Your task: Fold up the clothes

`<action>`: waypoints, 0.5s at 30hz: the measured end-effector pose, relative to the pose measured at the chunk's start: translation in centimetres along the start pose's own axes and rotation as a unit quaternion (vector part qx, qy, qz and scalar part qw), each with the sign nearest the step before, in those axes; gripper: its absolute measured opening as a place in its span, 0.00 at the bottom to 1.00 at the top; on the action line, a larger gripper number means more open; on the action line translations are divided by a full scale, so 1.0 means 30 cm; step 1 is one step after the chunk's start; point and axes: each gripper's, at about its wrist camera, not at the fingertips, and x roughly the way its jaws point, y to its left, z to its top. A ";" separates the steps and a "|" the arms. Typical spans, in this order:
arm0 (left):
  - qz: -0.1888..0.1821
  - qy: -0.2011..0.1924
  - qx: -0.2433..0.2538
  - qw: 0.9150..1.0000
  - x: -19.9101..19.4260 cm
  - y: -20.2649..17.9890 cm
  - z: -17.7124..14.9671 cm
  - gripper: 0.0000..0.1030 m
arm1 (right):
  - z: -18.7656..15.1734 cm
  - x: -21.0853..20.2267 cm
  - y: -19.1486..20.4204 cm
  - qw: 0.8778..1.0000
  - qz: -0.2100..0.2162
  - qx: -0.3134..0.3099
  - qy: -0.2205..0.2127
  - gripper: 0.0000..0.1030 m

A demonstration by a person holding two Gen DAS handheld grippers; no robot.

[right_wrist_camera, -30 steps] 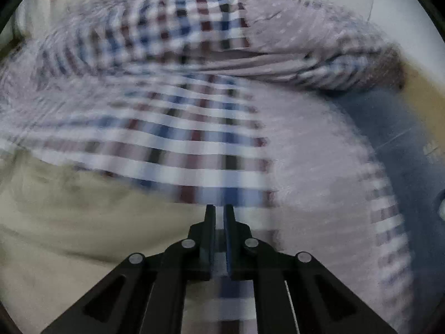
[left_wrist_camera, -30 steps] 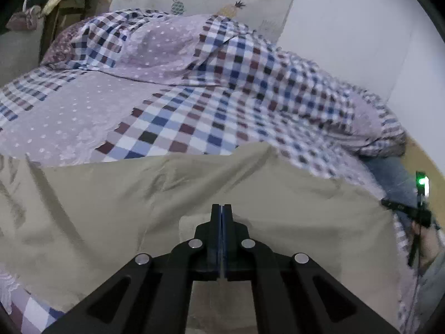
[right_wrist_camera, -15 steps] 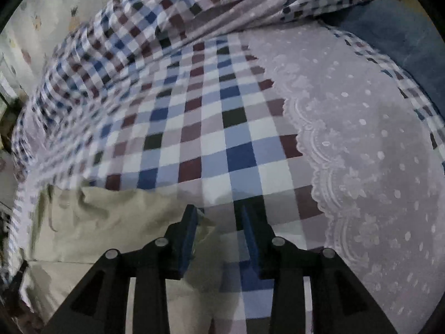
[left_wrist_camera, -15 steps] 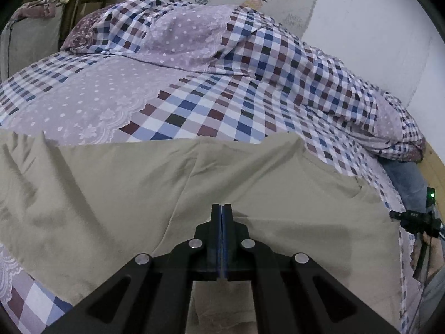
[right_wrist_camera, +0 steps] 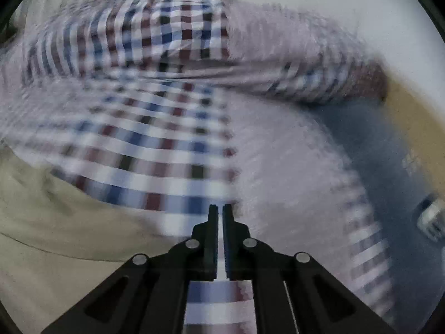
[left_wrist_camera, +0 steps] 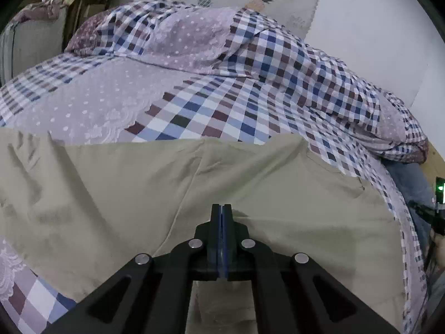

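A khaki garment point(left_wrist_camera: 139, 194) lies spread across the near part of the bed, with a long crease running toward my left gripper point(left_wrist_camera: 221, 208). That gripper is shut, its fingers pressed together over the cloth, and it seems to pinch a fold of it. The right wrist view is motion-blurred. In it, my right gripper point(right_wrist_camera: 220, 208) hovers over the checked bedding with only a thin slit between its fingers and nothing held. The khaki garment point(right_wrist_camera: 55, 236) lies to that gripper's left.
A checked and dotted lilac quilt point(left_wrist_camera: 222, 111) covers the bed and bunches into a ridge at the back. A blue cloth point(left_wrist_camera: 408, 183) lies at the bed's right edge near a white wall point(left_wrist_camera: 375, 41). The other tool with a green light point(left_wrist_camera: 439, 189) shows at far right.
The right gripper was open beside the garment's corner half a second ago; now it is nearly closed and swinging over the quilt. The garment's creases shifted and the left gripper stayed shut.
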 end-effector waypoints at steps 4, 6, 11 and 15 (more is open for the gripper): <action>0.005 0.008 0.001 1.000 0.006 -0.002 -0.005 0.00 | -0.041 0.086 -0.082 0.980 0.139 0.128 0.066 0.13; 0.006 0.017 -0.001 1.000 0.019 0.000 -0.006 0.00 | -0.055 0.114 -0.082 0.976 0.150 0.136 0.079 0.20; -0.014 0.060 -0.014 0.998 0.082 0.015 -0.007 0.05 | -0.091 0.084 -0.077 0.990 0.051 0.108 0.072 0.30; -0.057 0.046 -0.050 0.996 0.044 0.048 0.011 0.70 | -0.124 -0.015 -0.118 0.992 -0.009 0.123 0.040 0.33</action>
